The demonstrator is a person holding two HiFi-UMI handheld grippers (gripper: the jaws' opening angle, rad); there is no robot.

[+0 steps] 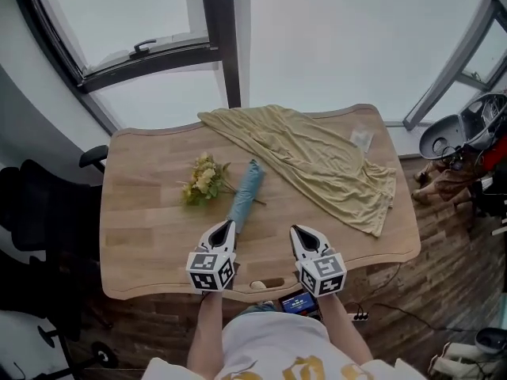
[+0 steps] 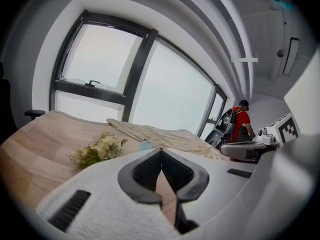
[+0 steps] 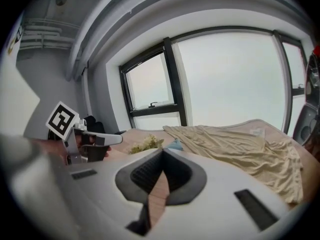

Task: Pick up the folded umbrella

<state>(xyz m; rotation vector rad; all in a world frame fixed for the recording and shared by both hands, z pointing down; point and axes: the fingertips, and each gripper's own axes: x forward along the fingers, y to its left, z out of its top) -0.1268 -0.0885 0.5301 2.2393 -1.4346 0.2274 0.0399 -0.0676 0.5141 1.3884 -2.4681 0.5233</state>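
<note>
A folded light-blue umbrella (image 1: 245, 192) lies lengthwise in the middle of the wooden table (image 1: 142, 236), a small part of it (image 2: 145, 145) peeking over the left gripper's body. My left gripper (image 1: 230, 225) is shut with nothing in it, its tips just short of the umbrella's near end. My right gripper (image 1: 295, 230) hovers to the right of that end, jaws shut and holding nothing. In the right gripper view the umbrella (image 3: 175, 145) shows as a blue sliver beyond the jaws.
A bunch of pale yellow flowers (image 1: 203, 180) lies just left of the umbrella. A beige cloth (image 1: 317, 161) is spread over the table's far right half. A black chair (image 1: 40, 212) stands left of the table; a person in red (image 2: 240, 121) stands far off.
</note>
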